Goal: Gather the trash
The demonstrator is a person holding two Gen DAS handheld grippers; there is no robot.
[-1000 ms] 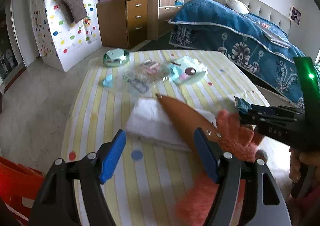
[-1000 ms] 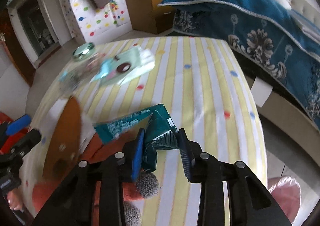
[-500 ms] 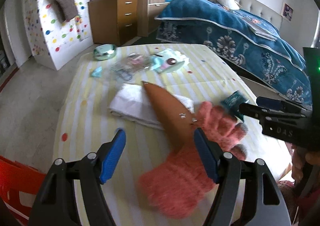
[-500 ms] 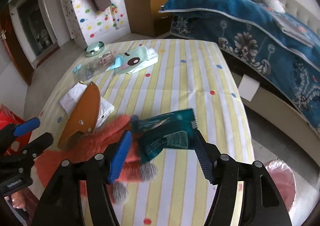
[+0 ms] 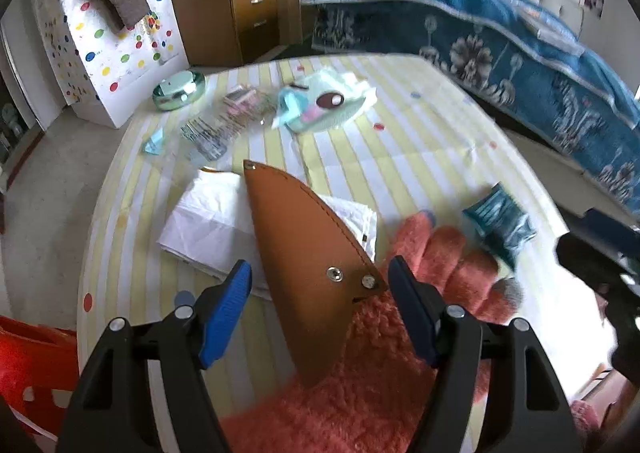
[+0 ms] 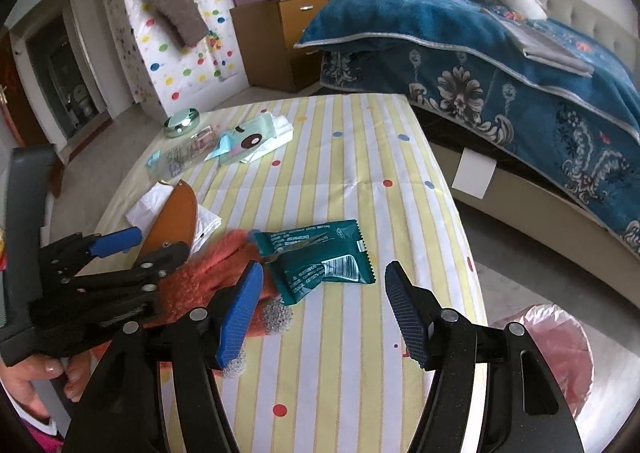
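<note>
Your right gripper (image 6: 322,309) has let go of the green wrapper (image 6: 320,260), jaws now spread and empty, so it lies on the striped table (image 6: 360,157) against the orange glove (image 6: 208,277), uncollected; left gripper (image 5: 320,305) spread, straddling the brown sheath (image 5: 308,253).

- We see a bed (image 6: 500,65) under a blue patterned blanket (image 5: 500,49), with a pale tufted headboard (image 6: 560,1).
- A brown drawer chest (image 5: 240,13) stands beside a polka-dotted white panel (image 6: 188,57).
- Daylight falls on the pale floor (image 5: 40,181).
</note>
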